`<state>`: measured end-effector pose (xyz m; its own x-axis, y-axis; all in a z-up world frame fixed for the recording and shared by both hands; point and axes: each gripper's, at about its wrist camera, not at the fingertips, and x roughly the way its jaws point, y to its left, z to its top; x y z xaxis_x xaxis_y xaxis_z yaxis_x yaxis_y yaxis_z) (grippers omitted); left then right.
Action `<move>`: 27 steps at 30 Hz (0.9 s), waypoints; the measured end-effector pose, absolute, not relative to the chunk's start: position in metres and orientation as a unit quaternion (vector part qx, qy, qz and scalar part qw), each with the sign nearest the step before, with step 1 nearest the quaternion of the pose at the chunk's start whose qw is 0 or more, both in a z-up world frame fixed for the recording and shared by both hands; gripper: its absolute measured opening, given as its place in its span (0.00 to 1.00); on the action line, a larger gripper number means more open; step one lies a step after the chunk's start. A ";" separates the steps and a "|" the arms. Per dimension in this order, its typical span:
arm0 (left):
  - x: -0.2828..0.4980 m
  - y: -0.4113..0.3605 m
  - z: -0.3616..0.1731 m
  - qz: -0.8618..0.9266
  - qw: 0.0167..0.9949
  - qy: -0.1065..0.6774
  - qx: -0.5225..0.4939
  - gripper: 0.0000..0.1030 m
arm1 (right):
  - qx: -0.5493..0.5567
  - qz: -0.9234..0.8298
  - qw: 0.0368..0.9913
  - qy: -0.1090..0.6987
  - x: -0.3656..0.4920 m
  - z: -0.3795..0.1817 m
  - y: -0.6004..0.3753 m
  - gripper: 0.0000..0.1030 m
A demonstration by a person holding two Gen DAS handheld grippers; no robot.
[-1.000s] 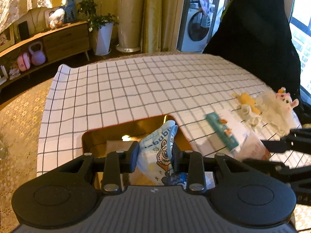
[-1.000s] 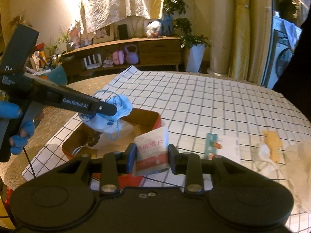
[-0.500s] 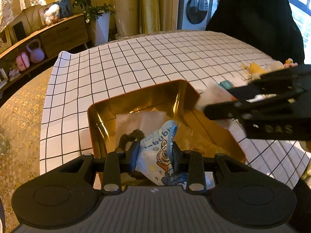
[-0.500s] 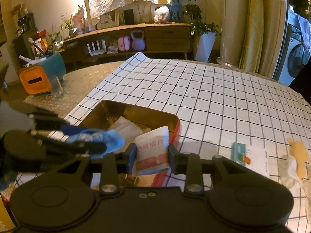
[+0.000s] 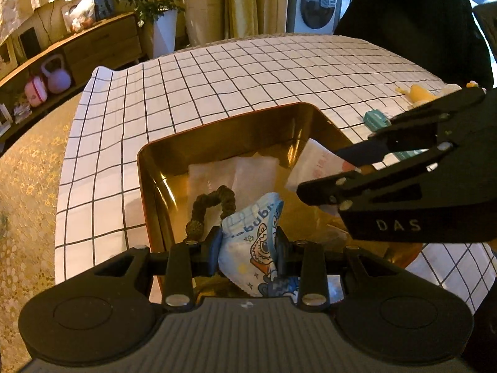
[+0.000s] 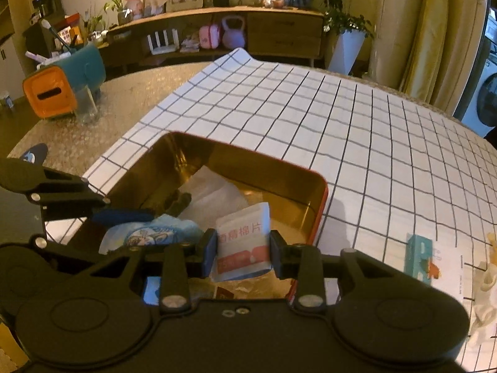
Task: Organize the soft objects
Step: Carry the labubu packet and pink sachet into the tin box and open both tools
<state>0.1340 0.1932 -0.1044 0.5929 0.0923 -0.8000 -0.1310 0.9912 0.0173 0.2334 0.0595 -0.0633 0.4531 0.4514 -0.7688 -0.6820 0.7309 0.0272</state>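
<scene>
blue printed pouch [image 5: 253, 242]: pinched between the pads of the left gripper [image 5: 248, 250], its free end sticking up and forward past the fingertips; it hangs inside the rim of the tin, over the near left part of the floor.
white-and-red sachet [image 6: 243, 242]: clamped flat between the pads of the right gripper [image 6: 243, 253], standing upright on its long axis; it sits above the near right part of the tin.
key relation: both held things are already over the open tin, so the drop is straight down; neither needs to travel sideways, by my reading.
tin [image 5: 149, 168]: gold inside, red outside, lying on the checked cloth [image 5: 217, 77]; its floor already holds white packets [image 5: 233, 174] and a dark braided scrunchie [image 5: 211, 202].
clearance: the scrunchie lies just ahead of the left fingertips; the right gripper's fingers cross in over the tin's right side, close to the left one.
left on the cloth: a teal-edged box [image 6: 419, 258] and yellow and white soft bits, well apart from the tin on the right.
</scene>
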 end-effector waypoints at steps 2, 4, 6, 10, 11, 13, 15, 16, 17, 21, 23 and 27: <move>0.136 0.194 -0.107 0.064 0.891 0.449 -0.024 0.32 | -0.143 0.337 0.839 0.404 0.235 -0.066 0.059 0.34; 0.137 0.195 -0.109 0.061 0.890 0.451 -0.025 0.32 | -0.142 0.336 0.838 0.407 0.236 -0.068 0.059 0.35; 0.138 0.195 -0.111 0.060 0.890 0.452 -0.024 0.33 | -0.140 0.337 0.836 0.410 0.236 -0.069 0.059 0.36; 0.140 0.194 -0.113 0.058 0.889 0.453 -0.021 0.34 | -0.137 0.339 0.833 0.416 0.236 -0.071 0.059 0.40; 0.140 0.193 -0.113 0.058 0.889 0.453 -0.020 0.34 | -0.135 0.339 0.833 0.415 0.235 -0.071 0.059 0.41; 0.140 0.193 -0.113 0.058 0.890 0.452 -0.021 0.35 | -0.130 0.341 0.833 0.415 0.235 -0.070 0.057 0.41; 0.140 0.193 -0.113 0.059 0.890 0.452 -0.021 0.41 | -0.124 0.343 0.833 0.416 0.235 -0.069 0.055 0.44; 0.139 0.193 -0.112 0.060 0.890 0.452 -0.024 0.44 | -0.119 0.343 0.833 0.417 0.234 -0.069 0.054 0.47; 0.139 0.192 -0.111 0.060 0.890 0.450 -0.026 0.51 | -0.113 0.345 0.833 0.418 0.234 -0.068 0.053 0.49; 0.136 0.190 -0.108 0.065 0.894 0.443 -0.022 0.64 | -0.104 0.348 0.836 0.413 0.230 -0.063 0.049 0.51; 0.134 0.190 -0.105 0.067 0.895 0.441 -0.022 0.64 | -0.096 0.349 0.837 0.410 0.228 -0.060 0.046 0.51; 0.129 0.188 -0.097 0.069 0.898 0.434 -0.024 0.70 | -0.082 0.353 0.841 0.401 0.223 -0.050 0.038 0.52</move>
